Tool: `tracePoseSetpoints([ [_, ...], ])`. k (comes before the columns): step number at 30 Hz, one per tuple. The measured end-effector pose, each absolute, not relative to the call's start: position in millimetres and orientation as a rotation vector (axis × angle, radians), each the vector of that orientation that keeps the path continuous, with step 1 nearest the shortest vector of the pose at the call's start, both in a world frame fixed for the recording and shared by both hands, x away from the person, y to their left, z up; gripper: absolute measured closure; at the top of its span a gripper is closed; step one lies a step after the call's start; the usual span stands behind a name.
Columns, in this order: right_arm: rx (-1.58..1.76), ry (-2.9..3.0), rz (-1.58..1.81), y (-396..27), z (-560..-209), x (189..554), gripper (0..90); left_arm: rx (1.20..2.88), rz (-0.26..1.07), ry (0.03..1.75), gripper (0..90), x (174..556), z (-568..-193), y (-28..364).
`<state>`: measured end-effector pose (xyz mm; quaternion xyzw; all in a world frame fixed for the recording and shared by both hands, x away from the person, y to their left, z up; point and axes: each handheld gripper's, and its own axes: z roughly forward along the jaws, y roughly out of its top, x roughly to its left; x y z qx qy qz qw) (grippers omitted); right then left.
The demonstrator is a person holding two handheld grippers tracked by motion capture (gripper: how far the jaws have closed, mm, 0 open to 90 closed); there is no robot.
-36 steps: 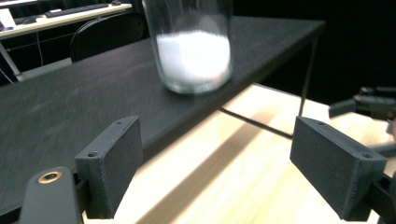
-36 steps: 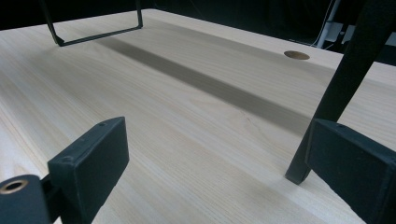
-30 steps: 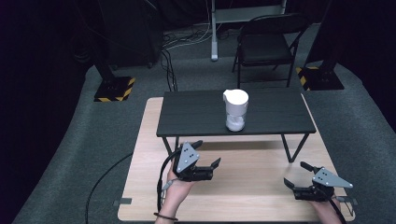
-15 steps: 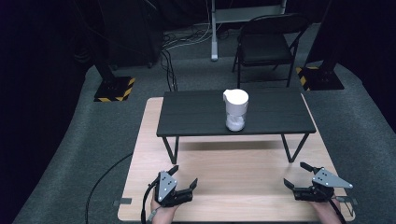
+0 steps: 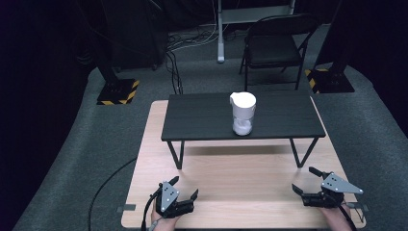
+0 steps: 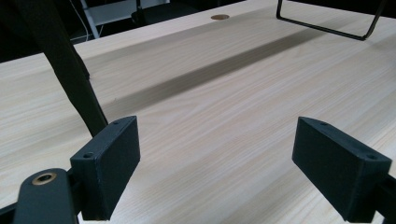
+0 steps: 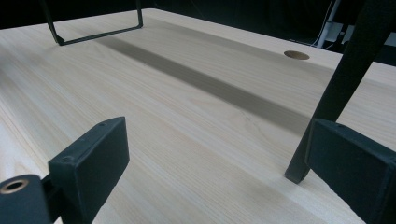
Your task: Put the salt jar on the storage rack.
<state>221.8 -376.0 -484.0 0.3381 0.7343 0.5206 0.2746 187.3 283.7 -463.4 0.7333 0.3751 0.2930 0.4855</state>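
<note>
A white jug-like container (image 5: pixel 243 112) stands upright on a small black raised table (image 5: pixel 202 125) at the far side of the light wooden tabletop (image 5: pixel 240 178). My left gripper (image 5: pixel 184 188) rests low near the front left edge, open, with nothing between its jaws. My right gripper (image 5: pixel 306 180) sits near the front right edge, open and empty as well. In the left gripper view the gripper (image 6: pixel 217 158) spans bare wood. In the right gripper view the gripper (image 7: pixel 219 168) lies close to a black table leg (image 7: pixel 336 88).
The black table's wire legs (image 5: pixel 176 153) stand on the wood between the grippers and the jug. A black folding chair (image 5: pixel 276 45), cables and yellow-black striped stand bases (image 5: pixel 116 91) are on the grey floor beyond. A round hole (image 7: pixel 296 55) marks the wooden top.
My left gripper has dropped from mid-height near the black table's front left leg down and back to the front edge of the wood. The right gripper has stayed put.
</note>
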Motion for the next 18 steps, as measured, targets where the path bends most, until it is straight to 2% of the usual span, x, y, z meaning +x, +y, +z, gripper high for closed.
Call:
tracePoseSetpoints([
  [18, 0.906, 1.981, 1.395, -374.9, -483.8, 222.9, 5.4, 1.81, 0.673, 0.924, 14.0, 191.3, -462.0, 283.4],
])
